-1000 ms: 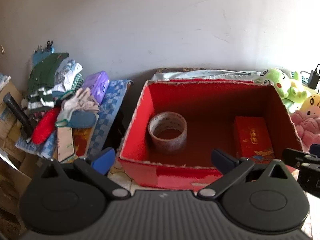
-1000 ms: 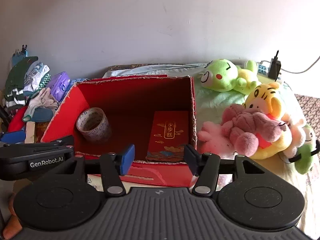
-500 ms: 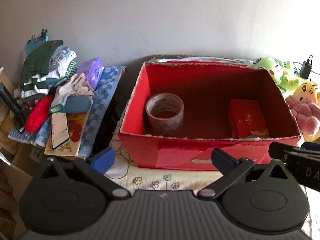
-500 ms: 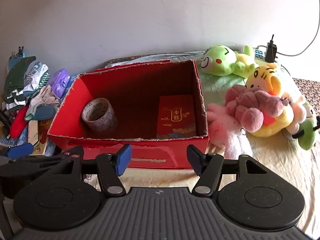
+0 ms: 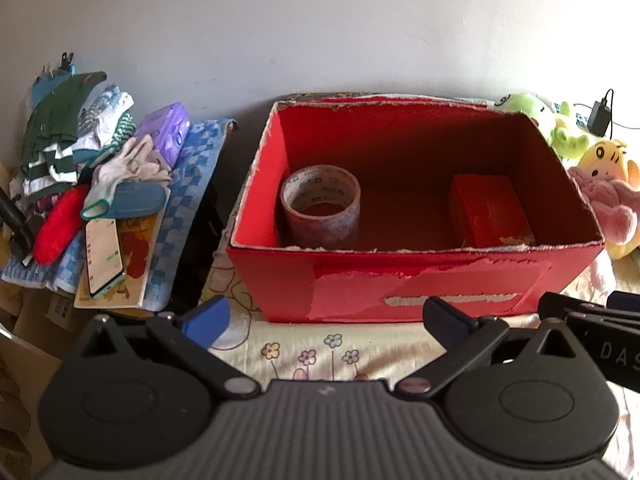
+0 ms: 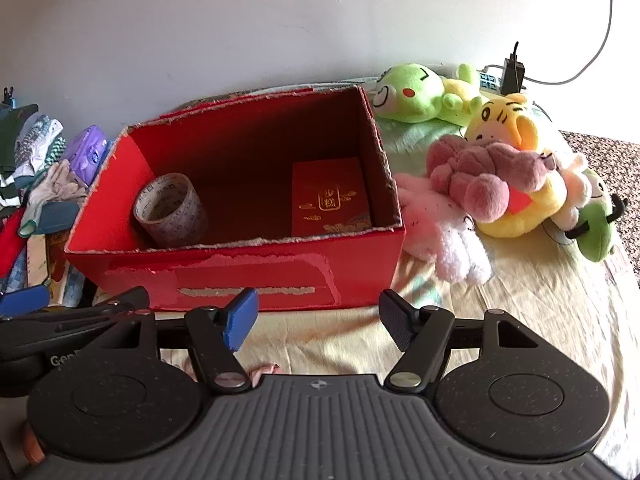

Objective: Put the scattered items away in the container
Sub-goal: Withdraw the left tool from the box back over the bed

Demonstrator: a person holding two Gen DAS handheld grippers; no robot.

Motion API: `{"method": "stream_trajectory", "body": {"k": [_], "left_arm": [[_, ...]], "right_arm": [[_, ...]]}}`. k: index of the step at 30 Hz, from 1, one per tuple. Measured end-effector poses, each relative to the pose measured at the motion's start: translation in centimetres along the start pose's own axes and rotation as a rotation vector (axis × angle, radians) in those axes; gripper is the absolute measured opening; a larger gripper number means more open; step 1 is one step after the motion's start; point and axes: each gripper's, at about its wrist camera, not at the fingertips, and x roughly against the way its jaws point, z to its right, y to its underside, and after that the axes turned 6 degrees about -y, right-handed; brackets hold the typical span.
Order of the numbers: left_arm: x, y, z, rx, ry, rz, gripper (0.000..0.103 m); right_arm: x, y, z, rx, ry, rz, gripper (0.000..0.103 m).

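— Right at the near edge of the bed, both grippers hang over the flowered sheet (image 5: pixel 320 354). The left gripper (image 5: pixel 326 318) has its fingers spread wide, nothing between them.

— And the right gripper (image 6: pixel 318 316)?

— Its jaws are opening as we watch, and there is nothing between them either, just the cream sheet below. One pad is blue, the other black.

— Beyond them?

— The red cardboard box (image 6: pixel 256 280), standing just past the fingertips, its near wall scuffed where a label was torn off. Inside, at the left, a roll of clear tape (image 6: pixel 172 210) stands tilted on the floor of the box; at the right, a flat red packet (image 6: pixel 330 196) with gold lettering lies against the right wall.

— What about the things outside it?

— To the right of the box, a heap of plush toys: a pale pink one (image 6: pixel 444 236) touching the box's right wall, a darker pink one (image 6: pixel 480 172) on top of a yellow tiger (image 6: pixel 508 128), a green frog (image 6: pixel 412 94) further back near the wall, and a small green one (image 6: pixel 598 224) at the far right.

— And the left side?

— Off the bed, a stack on a blue checked cloth (image 5: pixel 192 168): a phone (image 5: pixel 104 252) lying on a book, a white glove (image 5: pixel 128 166), a purple pouch (image 5: pixel 166 130), folded clothes (image 5: pixel 60 128) behind. At the very back, a charger (image 6: pixel 512 72) plugged in by the white wall.
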Motion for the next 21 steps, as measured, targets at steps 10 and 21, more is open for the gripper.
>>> {"method": "stream_trajectory", "body": {"k": [10,21], "left_arm": [[0.7,1.0,0.9,0.013,-0.079,0.003,0.103],[2.4,2.9,3.7,0.081,-0.158,-0.034,0.102]], "right_arm": [[-0.7,0.7,0.7,0.026,-0.021,-0.013,0.077],[-0.3,1.4,3.7,0.081,-0.099,-0.043,0.078]]}}
